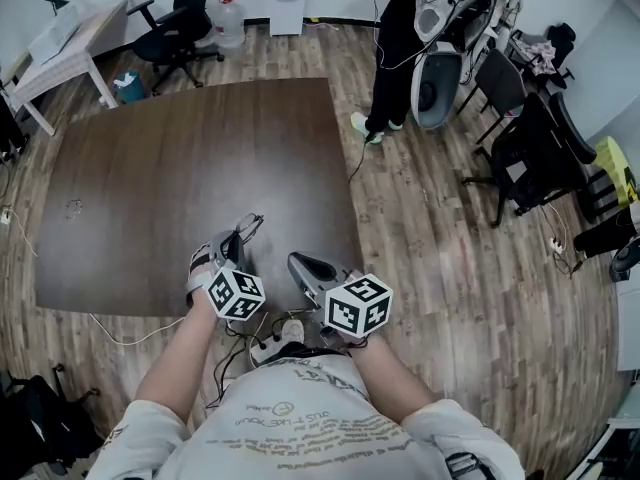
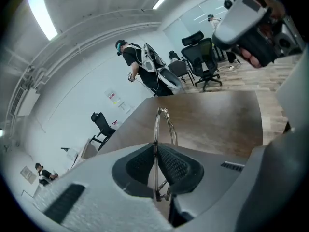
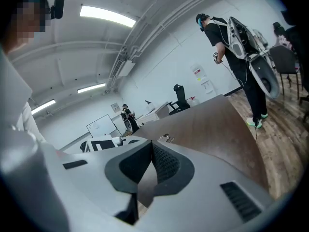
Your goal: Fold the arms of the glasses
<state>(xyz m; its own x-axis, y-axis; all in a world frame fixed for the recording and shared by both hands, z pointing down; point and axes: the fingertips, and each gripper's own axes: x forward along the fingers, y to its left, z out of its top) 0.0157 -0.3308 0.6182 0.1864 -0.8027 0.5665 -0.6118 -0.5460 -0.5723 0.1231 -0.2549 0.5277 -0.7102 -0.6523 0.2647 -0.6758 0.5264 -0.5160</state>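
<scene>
Glasses [image 2: 156,124] with a thin metal frame are pinched edge-on between the dark ribbed pads of the left gripper [image 2: 155,151], whose jaws are clamped on the wire. The frame rises out past the fingertips over the table [image 1: 180,168]. Only the left gripper view shows this grip closely; from the head view the glasses are a small wiry shape at that gripper's tip, above the table's near edge. Whether the arms are folded cannot be told from any view. The right gripper [image 3: 149,146] has its pads pressed together with nothing between them, which its own view shows plainly, while the head view shows only its grey body and marker cube [image 1: 358,305] just right of the left one. The right gripper view also catches a glint of the glasses beyond its tips. The table is a large dark brown wooden slab, bare apart from a faint small mark near its left side. Around it lies a pale plank floor [image 1: 450,268]. A person in black [image 1: 400,38] stands beyond the far corner carrying bulky white gear, with black office chairs [image 1: 180,23] and a white desk [image 1: 70,53] nearby. Strip lights [image 3: 107,16] and a whiteboard [image 3: 102,125] appear only in the gripper views.
</scene>
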